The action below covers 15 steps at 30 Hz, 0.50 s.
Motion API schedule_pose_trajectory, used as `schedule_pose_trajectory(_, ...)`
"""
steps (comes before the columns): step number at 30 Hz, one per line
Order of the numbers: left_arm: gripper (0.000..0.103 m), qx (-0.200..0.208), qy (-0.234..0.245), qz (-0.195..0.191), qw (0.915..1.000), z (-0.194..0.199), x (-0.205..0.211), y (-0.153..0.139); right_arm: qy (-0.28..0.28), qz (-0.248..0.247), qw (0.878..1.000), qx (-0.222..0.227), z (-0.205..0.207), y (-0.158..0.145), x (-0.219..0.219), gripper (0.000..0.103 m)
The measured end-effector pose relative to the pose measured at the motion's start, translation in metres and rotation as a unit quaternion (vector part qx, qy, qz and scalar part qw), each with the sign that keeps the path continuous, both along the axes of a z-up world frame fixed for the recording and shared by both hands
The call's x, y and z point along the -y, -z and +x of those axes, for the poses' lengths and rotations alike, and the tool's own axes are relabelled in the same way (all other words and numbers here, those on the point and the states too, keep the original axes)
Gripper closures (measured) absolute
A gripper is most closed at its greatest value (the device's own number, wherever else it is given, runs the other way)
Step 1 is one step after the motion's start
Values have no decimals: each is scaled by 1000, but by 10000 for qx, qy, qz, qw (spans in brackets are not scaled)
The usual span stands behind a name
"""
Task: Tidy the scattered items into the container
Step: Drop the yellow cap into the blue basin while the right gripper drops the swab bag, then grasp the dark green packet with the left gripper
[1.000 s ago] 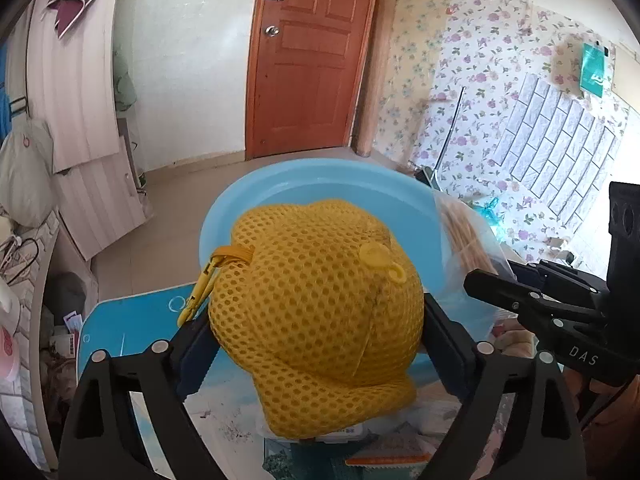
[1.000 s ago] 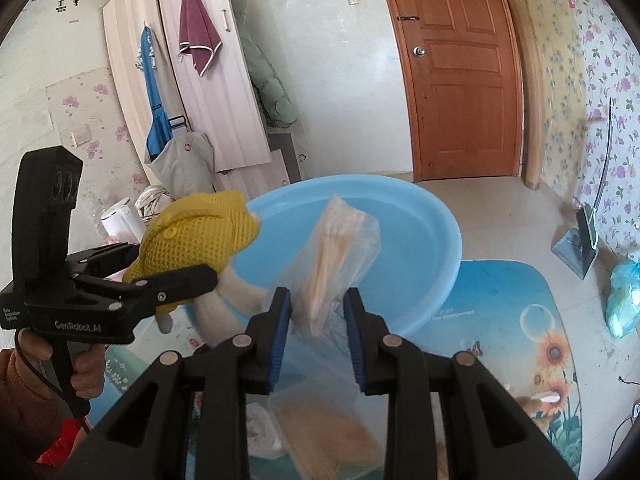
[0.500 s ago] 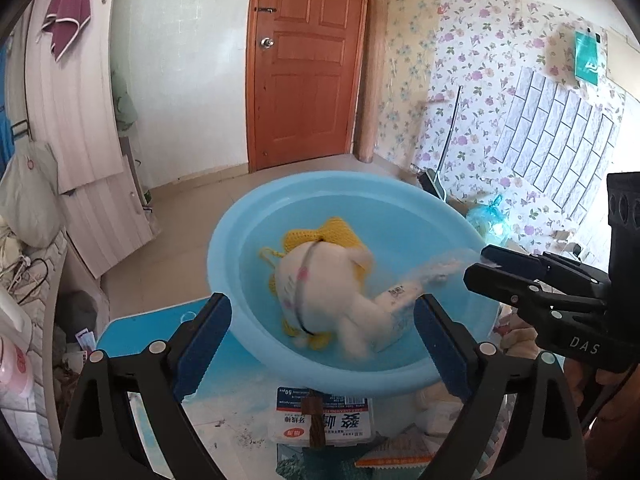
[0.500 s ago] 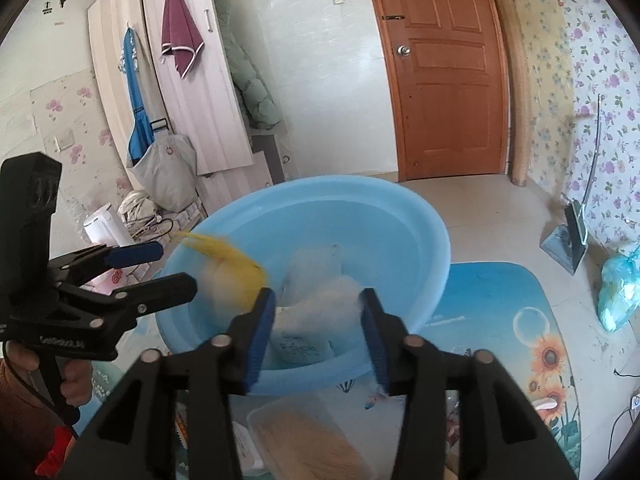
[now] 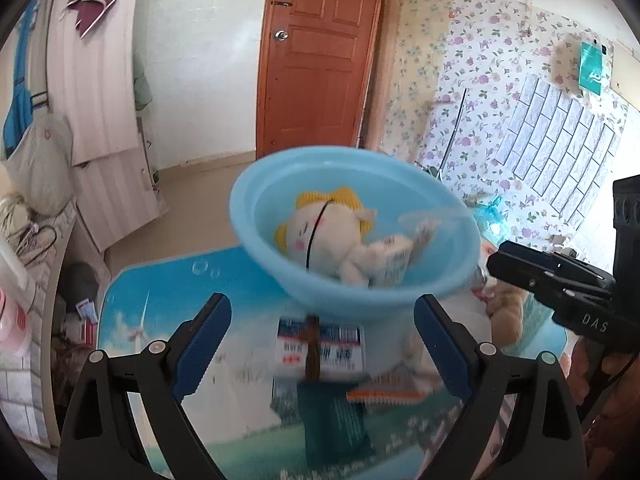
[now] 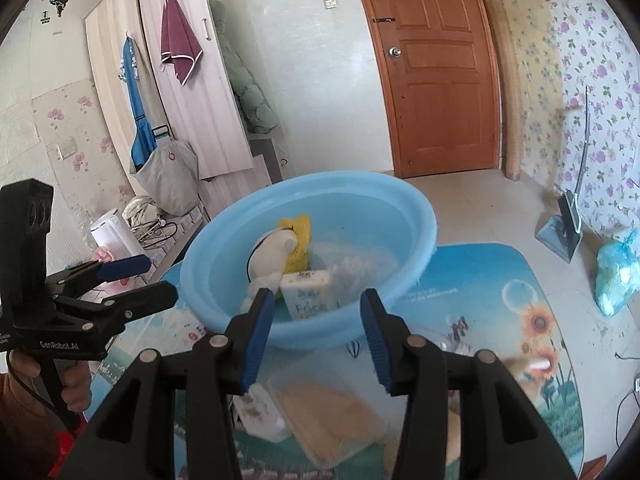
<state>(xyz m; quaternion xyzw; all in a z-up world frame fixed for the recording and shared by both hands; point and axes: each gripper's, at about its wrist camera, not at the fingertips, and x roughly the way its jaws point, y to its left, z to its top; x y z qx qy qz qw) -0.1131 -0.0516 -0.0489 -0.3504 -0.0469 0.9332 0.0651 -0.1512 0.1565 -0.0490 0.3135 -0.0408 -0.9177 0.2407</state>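
Inside the blue basin (image 6: 416,216), plush doll (image 5: 320,236) with yellow hat, clear packet (image 6: 360,264), left gripper (image 5: 322,332) wide open and empty, right gripper (image 6: 316,328) just opened, nothing between the jaws.

Basin mouth: open from above; floor partly taken by the plush toy (image 6: 272,256) and packets.
Near rim of basin (image 6: 416,216): fronted by scattered box (image 5: 320,346) and tray (image 6: 328,416).

Ahead of your claws, far back: brown wooden door (image 6: 442,80), shut. Up-left of the right claw: wardrobe (image 6: 176,80) w/ maroon towel (image 6: 180,46) and blue apron (image 6: 136,112) hanging. Right of it, on the floor: dustpan (image 6: 560,236), teal plastic bag (image 6: 616,272).
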Motion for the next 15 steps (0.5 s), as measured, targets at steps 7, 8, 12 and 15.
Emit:
schedule_pose_trajectory(7,10,360,-75,99,9993,29,1,28,151,67,9998,113,29,12,-11,59)
schedule_pose_trajectory(8,10,408,-66,97,9991,33,1,32,156,93,9997,174,33,16,-13,59)
schedule_pose_trajectory(12,10,582,-26,66,9983,43,-4,45,196,209,9992,296,48,27,-19,59)
schedule_pose_trajectory(15,10,724,18,58,9974,47,-6,55,248,263,9985,405,58,36,-25,59)
